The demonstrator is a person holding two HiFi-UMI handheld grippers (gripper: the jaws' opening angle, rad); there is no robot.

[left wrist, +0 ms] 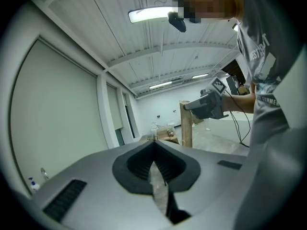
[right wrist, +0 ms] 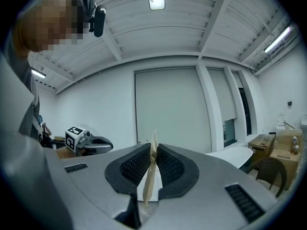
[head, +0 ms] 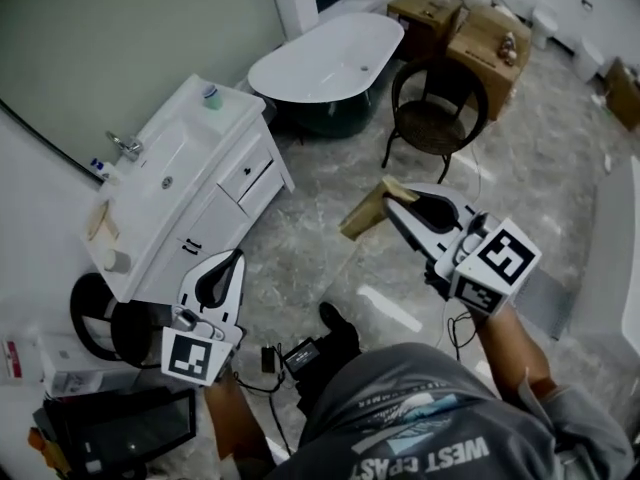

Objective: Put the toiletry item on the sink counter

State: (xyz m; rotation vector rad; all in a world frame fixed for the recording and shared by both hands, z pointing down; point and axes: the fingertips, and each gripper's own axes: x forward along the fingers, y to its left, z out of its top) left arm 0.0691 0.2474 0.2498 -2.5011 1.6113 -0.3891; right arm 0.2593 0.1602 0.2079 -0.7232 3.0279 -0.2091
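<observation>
Head view: the flat tan toiletry item (head: 362, 218) hangs in the air over the floor (head: 320, 233), well apart from the sink counter (head: 236, 118).
Right gripper (head: 392, 196): jaws pinched on the item, held edge-on.
Left gripper (head: 236, 258): jaws together, nothing between them, nearer the counter than the right.

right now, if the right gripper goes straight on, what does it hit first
Likely the big pale-green wall panel, dead ahead in the right gripper view. The right gripper, shut on the tan packet, looks high enough to clear the sink counter, though depth is unclear.
</observation>
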